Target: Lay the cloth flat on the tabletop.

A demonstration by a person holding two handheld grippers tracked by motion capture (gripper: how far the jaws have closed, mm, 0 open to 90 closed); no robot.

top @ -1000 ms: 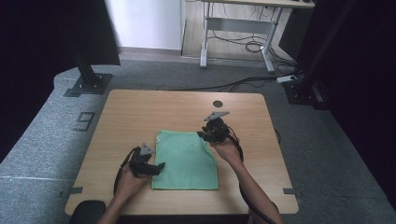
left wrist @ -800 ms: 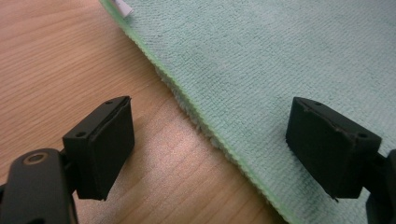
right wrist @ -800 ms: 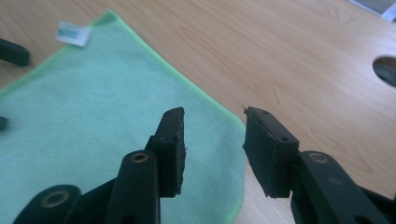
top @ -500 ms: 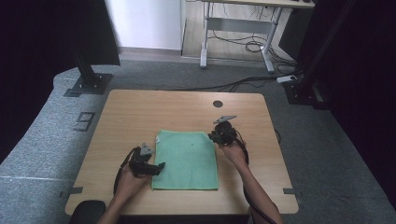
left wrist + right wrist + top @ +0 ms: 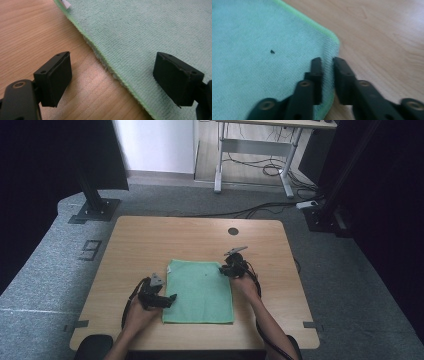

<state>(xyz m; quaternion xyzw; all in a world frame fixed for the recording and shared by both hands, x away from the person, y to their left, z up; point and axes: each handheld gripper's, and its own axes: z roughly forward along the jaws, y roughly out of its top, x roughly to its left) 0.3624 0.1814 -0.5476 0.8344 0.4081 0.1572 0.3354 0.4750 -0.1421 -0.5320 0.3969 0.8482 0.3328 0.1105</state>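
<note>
My left tongs point(image 5: 112, 75) gape wide, straddling the near-left hem of the flat green terry cloth point(image 5: 200, 290) on the pale wooden counter point(image 5: 150, 240). My right tongs point(image 5: 327, 75) pinch its far-right edge just below the rounded corner. A small dark speck point(image 5: 272, 51) lies left of them.

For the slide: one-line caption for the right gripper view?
Right claw nearly closed on the far corner of the green cloth, wooden table beyond.
</note>
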